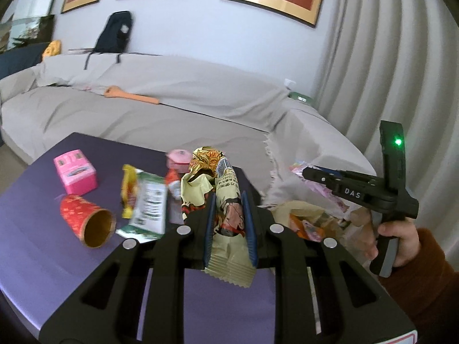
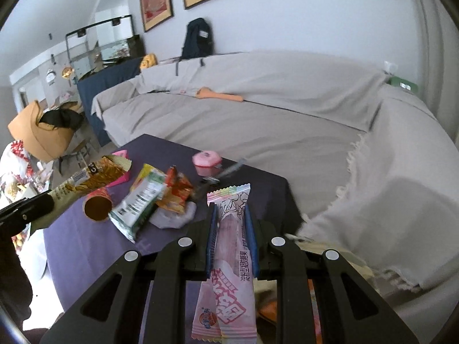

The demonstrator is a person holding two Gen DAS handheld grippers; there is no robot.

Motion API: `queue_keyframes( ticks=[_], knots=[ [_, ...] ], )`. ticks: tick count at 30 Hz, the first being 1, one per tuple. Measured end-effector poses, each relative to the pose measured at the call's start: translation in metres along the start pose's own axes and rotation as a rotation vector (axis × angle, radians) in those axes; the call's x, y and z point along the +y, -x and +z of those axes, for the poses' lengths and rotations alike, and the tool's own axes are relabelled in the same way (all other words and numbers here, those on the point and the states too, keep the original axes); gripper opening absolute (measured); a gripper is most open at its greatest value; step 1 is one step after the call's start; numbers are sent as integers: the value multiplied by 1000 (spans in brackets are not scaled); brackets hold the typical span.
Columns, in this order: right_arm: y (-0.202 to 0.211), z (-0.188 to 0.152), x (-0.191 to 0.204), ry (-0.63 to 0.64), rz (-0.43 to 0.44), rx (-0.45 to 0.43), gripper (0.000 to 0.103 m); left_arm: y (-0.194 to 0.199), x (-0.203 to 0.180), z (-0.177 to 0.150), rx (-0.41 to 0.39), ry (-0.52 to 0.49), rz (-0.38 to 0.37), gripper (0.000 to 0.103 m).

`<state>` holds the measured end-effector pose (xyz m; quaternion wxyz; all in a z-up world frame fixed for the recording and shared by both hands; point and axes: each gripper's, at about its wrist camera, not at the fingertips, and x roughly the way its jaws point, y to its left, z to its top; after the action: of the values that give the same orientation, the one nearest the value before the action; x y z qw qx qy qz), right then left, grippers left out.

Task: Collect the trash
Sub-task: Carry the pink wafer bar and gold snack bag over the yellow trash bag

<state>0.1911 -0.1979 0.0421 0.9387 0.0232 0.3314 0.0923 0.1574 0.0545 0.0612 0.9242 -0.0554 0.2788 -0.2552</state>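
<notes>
While both hand-held grippers hang over the purple surface (image 1: 34,243), each is clamped on a piece of trash. The left hand-held gripper (image 1: 228,200) pinches a cream wrapper (image 1: 226,200) between its blue pads, the crumpled top sticking out past the fingertips and the serrated end hanging back toward the camera. The right hand-held gripper (image 2: 229,209) grips a pink wrapper (image 2: 229,246) the same way, lengthwise between the pads, its printed end trailing below the jaws.

Seen from the left wrist, the right hand-held gripper shows at the right edge, held by a hand (image 1: 401,243) in a rust sleeve (image 1: 430,281), with a green light on its body. Under it sits an open bag (image 1: 309,215) with colourful wrappers inside, just off the surface's right edge.

More trash lies on the surface: a red cup (image 1: 86,220) on its side with its gold mouth facing the camera, a green-and-white packet (image 1: 149,203) beside it, a yellow packet (image 1: 129,189) partly under that, an orange-red wrapper (image 2: 176,192), and a crumpled tissue (image 2: 172,218). A pink box (image 1: 76,175) stands behind the cup, and a round pink container (image 2: 206,159) sits near the far edge.

A grey-covered sofa (image 1: 172,109) runs behind the surface, with a dark backpack (image 1: 114,33) on top of its back.
</notes>
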Motion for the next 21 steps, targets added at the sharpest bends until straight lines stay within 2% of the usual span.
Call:
queue_keyframes(
  ticks=[6,12,18,21],
  knots=[
    [17,-20,-53,-61,-96,22,20,-27,-40,-3,25,-41,-86,18],
    [36,-35,-99,-118,-168,2,20,-66,-77,-12,109,-87,-150,18],
    [50,-52,-134,-161,-213,-27,20,-95,-109,-16,157,-135,-209,18],
    [51,-62,-151,-193,-232,-25,20,-108,-123,-18,167,-133,-267,18]
  ],
)
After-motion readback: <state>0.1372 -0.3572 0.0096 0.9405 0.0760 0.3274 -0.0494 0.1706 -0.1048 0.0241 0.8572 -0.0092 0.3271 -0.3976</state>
